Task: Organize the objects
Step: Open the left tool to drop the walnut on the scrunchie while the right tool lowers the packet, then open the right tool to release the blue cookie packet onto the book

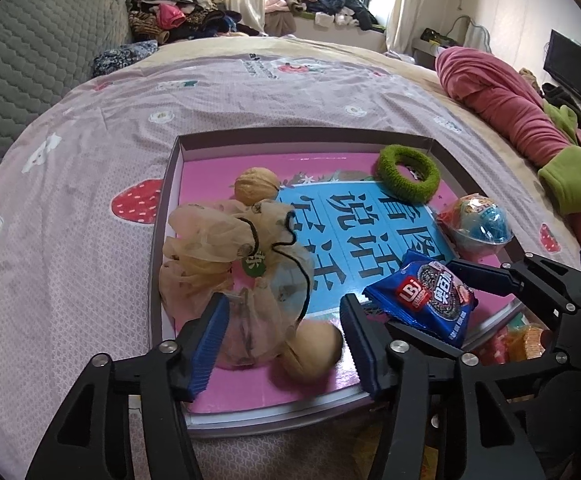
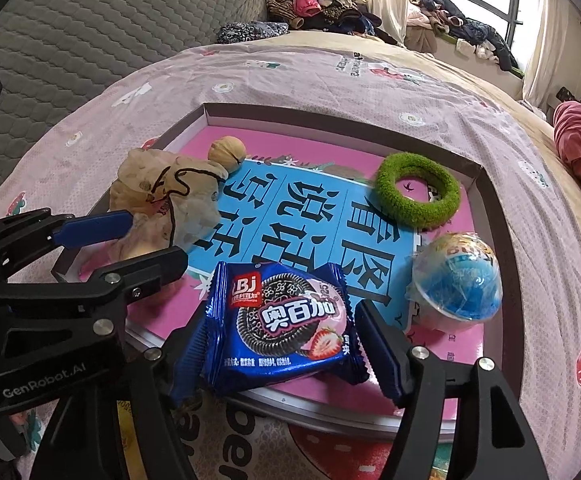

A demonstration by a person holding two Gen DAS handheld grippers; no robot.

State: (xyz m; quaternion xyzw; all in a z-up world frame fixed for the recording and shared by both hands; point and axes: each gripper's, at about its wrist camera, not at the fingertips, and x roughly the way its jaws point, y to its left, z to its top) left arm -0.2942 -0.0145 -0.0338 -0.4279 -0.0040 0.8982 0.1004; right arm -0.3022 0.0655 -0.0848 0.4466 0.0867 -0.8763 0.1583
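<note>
A shallow tray [image 1: 172,184] with a pink and blue printed floor lies on the bed [image 1: 90,128]. The left tongs [image 1: 284,342] stand apart over its near left corner, with the gauze drawstring pouch [image 1: 226,248] and a walnut [image 1: 316,350] between the blue pads; whether a pad touches the pouch cannot be told. A second walnut [image 1: 256,186] sits just beyond the pouch. The right tongs [image 2: 278,350] are also spread wide, and the blue cookie packet [image 2: 280,326] lies between them at the tray's near edge, its crimped ends close to both pads. To the right of the packet rests a wrapped blue ball toy [image 2: 456,282], and farther back a green fuzzy ring [image 2: 416,190] lies near the far right corner.
</note>
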